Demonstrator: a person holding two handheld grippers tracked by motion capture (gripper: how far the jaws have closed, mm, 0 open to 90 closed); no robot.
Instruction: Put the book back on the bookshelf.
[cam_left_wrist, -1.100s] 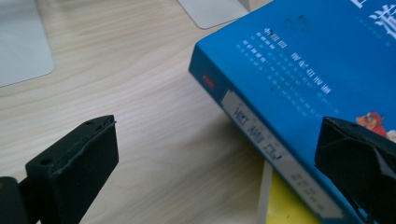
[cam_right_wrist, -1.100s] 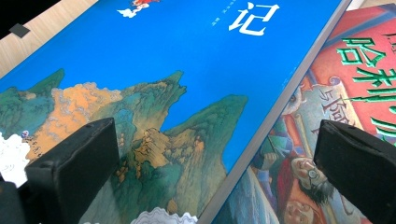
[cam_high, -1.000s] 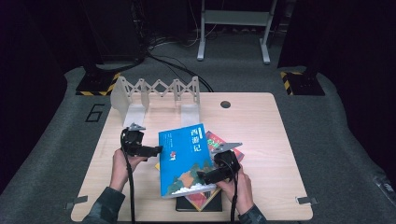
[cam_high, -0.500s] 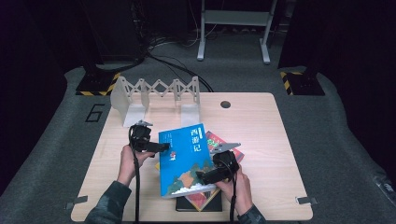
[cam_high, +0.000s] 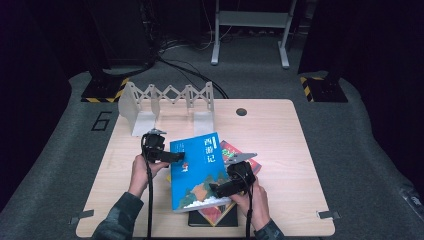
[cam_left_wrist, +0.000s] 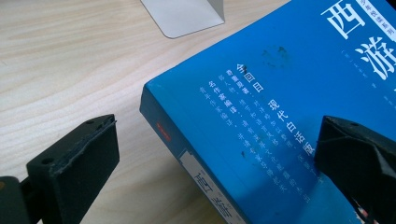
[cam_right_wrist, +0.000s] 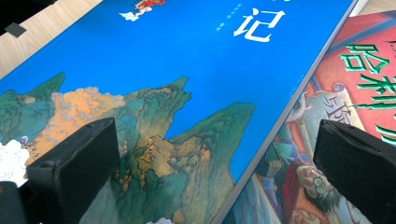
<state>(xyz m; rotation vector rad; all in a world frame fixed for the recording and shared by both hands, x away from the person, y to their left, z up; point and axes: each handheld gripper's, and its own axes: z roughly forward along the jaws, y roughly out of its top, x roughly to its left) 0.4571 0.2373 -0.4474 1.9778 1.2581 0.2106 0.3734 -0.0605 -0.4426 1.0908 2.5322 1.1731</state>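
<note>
Two black grippers are seen, the left gripper (cam_high: 172, 157) and the right gripper (cam_high: 219, 190), each trailed by a black cable. Blocky matte black jaws with worn edges are shown. Dark green-grey sleeves (cam_high: 119, 220) are worn on both forearms.

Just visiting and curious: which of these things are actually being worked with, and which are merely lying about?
In use:
blue book
left hand-held gripper
right hand-held gripper
red book underneath
bookend rack, probably

Lying about:
black book at the bottom of the stack
floor cables
</note>
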